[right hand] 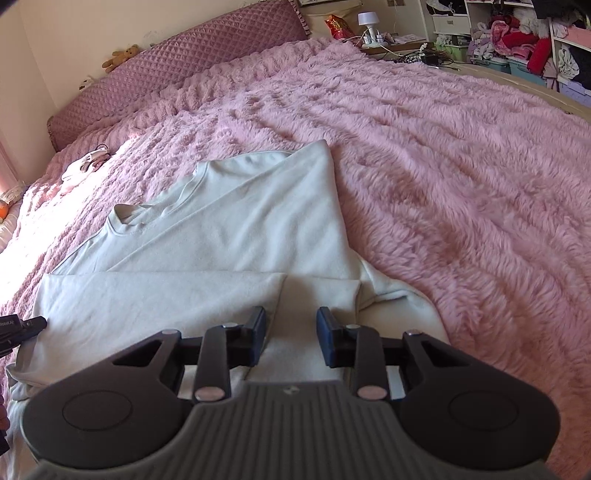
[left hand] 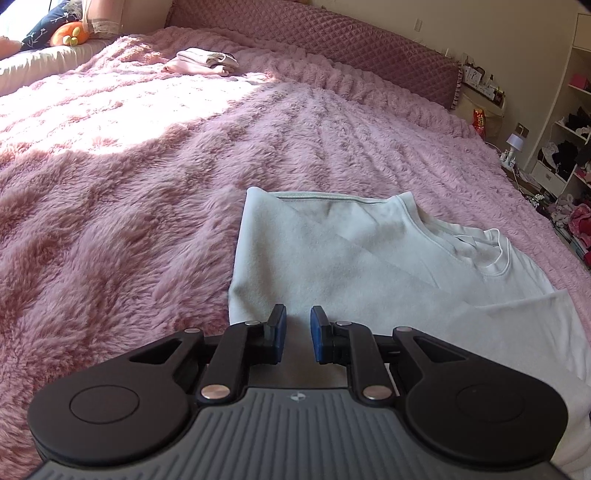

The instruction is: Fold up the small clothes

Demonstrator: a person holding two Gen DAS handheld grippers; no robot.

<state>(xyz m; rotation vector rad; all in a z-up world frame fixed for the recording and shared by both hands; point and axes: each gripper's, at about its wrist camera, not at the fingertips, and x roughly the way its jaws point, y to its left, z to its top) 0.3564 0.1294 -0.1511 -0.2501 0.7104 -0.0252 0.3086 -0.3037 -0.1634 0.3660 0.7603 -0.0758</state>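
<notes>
Pale shirt (left hand: 332, 258) lies flat on the pink plush blanket (left hand: 129, 184), toward the near edge of the bed, collar pointing at the quilted headboard (left hand: 332, 33). Both sides look already turned in over the middle; in the right wrist view the two folded flaps meet along a seam-like gap just ahead of the tongs.

Left gripper (left hand: 298, 332): jaws parted a little, nothing between the blue pads, poised over the shirt's near left portion. Right gripper (right hand: 290, 338): jaws parted somewhat wider, also empty, over the near end where the flaps meet. Neither is pressing cloth, as far as the views show.

Risks, as I judge them: the deep pile may drag on the cloth, so a lift of the hem could pull the turned-in flaps open. A narrow jaw gap may pinch only the top layer, leaving the lower layers behind and skewing the fold. Blanket fur could also get caught in a pinch.

Surroundings: sunlit patch on the far left of the bed; a small heap of pale clothes (left hand: 203, 61) near the headboard; cluttered shelves (right hand: 517, 37) and a small lamp (right hand: 367, 20) beyond the bed.
</notes>
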